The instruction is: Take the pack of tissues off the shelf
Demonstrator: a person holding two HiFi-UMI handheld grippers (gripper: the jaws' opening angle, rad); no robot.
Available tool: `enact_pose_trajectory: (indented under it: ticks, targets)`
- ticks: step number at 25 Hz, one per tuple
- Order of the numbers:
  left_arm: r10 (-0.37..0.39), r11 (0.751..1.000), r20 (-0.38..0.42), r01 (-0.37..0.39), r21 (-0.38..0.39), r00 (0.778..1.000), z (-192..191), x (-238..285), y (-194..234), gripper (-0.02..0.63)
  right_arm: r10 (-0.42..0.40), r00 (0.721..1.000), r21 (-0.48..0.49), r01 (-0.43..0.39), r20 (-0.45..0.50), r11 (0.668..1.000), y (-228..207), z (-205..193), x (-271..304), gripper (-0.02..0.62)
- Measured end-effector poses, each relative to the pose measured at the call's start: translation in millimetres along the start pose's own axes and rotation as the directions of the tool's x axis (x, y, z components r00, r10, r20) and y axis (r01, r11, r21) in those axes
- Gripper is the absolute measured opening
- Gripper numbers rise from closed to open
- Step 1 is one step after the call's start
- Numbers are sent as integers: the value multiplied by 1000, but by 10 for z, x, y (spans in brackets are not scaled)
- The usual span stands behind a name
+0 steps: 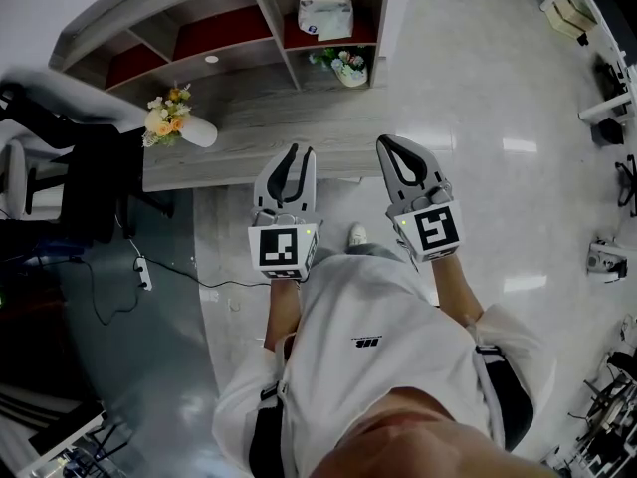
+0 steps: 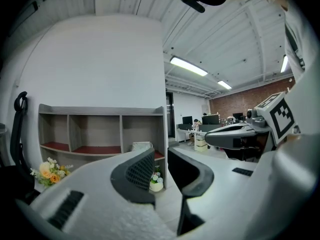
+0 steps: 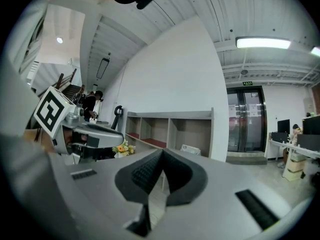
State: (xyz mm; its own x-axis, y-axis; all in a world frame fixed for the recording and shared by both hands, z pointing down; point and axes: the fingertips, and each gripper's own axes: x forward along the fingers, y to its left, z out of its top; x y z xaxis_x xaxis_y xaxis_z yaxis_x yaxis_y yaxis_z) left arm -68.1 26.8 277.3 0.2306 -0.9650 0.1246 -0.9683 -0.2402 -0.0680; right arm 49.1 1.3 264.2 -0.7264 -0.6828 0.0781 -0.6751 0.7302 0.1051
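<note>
The task is not begun: the pack of tissues (image 1: 325, 16) sits on the shelf (image 1: 149, 10), upper middle of the head view, well apart from both claws. Left gripper (image 1: 301, 151) is partly open and empty; right gripper (image 1: 384, 141) is closed on nothing.

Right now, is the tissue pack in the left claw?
No, the tissue pack sits in the shelf's end compartment, and the left claw is open, empty and apart from it.
</note>
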Motion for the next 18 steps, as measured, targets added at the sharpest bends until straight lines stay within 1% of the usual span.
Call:
enact_pose_trajectory:
  ticks: [7,18]
  targets:
    - [2,1000,-13,-2,1,1000,0,371,61,96,11,1000,3,-11,5,1000,-235,-29,270,25]
    - [-41,999,-19,41,9,999,-41,862,288,95,-14,1000,19,14,-17,1000,-431,-143,722,25]
